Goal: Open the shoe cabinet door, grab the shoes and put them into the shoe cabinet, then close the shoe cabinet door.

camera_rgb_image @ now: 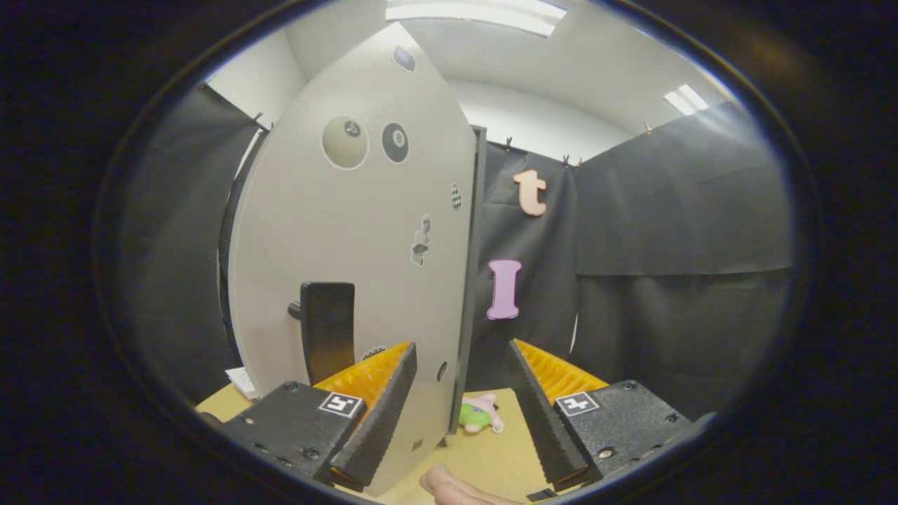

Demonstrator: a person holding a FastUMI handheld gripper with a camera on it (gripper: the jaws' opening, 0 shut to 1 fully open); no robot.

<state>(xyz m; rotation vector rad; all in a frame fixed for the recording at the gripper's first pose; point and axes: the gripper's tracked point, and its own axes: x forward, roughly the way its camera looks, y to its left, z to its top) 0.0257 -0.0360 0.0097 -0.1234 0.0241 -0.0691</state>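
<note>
Claw [459,393] is spread wide, fingers well apart, holding nothing. The shoe cabinet door [351,231] stands just ahead of the left finger [375,410], seen nearly face-on, with its free edge falling in the gap between the fingers. A black handle [327,330] sticks out from the door's lower part, just beyond the left finger; round and small stickers dot the door face. Beyond the fingers, on the wooden surface [491,459], a small pink-and-green toy [478,414] lies close to the door's bottom edge. A fingertip [449,484] shows below the claw.
</note>
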